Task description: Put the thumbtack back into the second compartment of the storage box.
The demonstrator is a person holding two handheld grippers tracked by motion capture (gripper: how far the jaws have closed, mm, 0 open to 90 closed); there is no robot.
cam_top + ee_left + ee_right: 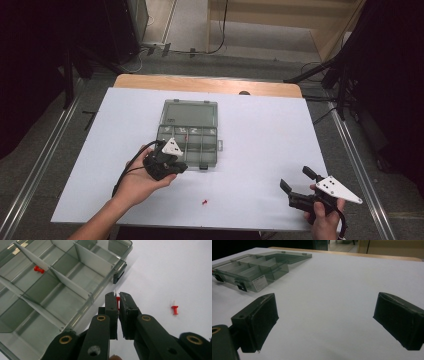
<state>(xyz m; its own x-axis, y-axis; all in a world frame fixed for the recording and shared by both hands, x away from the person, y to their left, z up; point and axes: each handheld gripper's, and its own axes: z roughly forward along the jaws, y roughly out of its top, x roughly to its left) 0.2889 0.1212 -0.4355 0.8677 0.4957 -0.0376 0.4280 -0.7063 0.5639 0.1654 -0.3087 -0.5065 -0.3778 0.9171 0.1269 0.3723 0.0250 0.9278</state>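
the left gripper [118, 298] pinches a red pushpin [117, 300] between its nearly shut jaws, metal tip up, just outside the near rim of the open grey compartment box [75, 322]. one pushpin in the box [38, 269] already lies in a far compartment. to do this step well, carry the held pin over the rim until the jaw tips hang above a compartment floor, clear of the dividers, then lower and let go gently so it does not bounce out. a spare pushpin [174, 309] lies on the white table [260, 150], well apart, probably the next pick. further right, the right gripper [299, 184] rests near the table's edge, jaws wide and empty.
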